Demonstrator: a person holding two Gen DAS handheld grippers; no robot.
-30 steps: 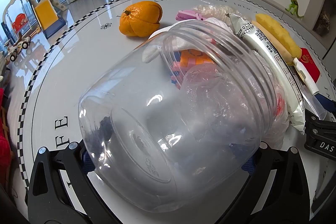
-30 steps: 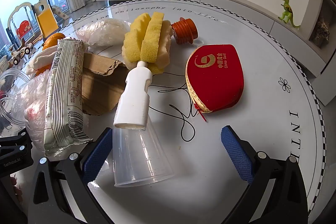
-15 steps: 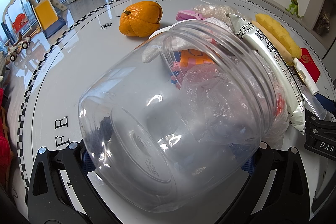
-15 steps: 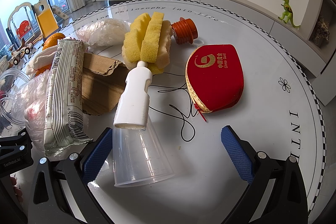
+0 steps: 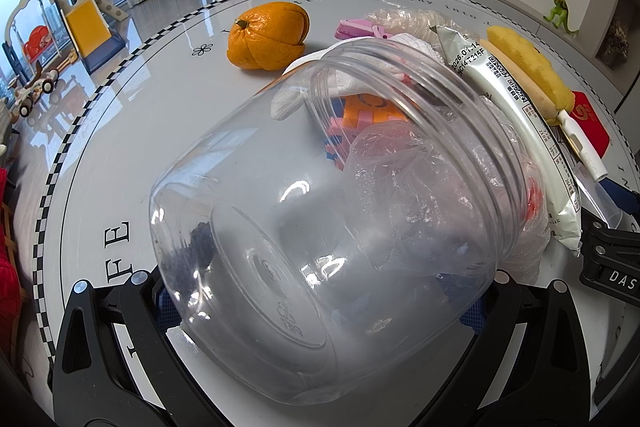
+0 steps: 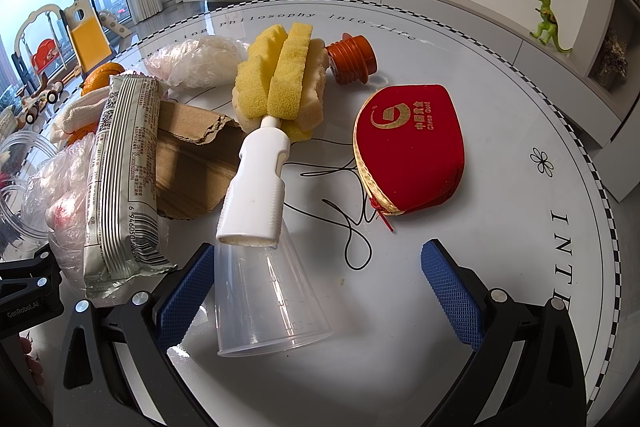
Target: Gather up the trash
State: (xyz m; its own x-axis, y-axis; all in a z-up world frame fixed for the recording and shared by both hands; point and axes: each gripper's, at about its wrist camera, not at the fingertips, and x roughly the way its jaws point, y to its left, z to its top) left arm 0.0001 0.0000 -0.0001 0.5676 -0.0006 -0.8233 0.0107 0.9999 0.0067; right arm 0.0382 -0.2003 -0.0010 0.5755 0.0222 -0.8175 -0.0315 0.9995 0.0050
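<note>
A large clear plastic jar (image 5: 320, 227) lies tilted between my left gripper's (image 5: 320, 307) blue pads, which are shut on its base end. Its mouth faces a crumpled clear plastic bag (image 5: 400, 187) and the trash pile. My right gripper (image 6: 318, 293) is open low over the table. A clear plastic cup (image 6: 264, 291) lies on its side between the fingers, close to the left pad. Behind the cup lie a silver snack wrapper (image 6: 120, 179), torn cardboard (image 6: 188, 163) and a yellow sponge brush (image 6: 276, 83) with a white handle.
A red pouch (image 6: 408, 151), an orange screw cap (image 6: 352, 59), a crumpled bag (image 6: 196, 63) and a black cord (image 6: 352, 227) lie on the round white table (image 6: 500, 227). An orange peel (image 5: 266, 35) and a pink clip (image 5: 356, 29) sit beyond the jar.
</note>
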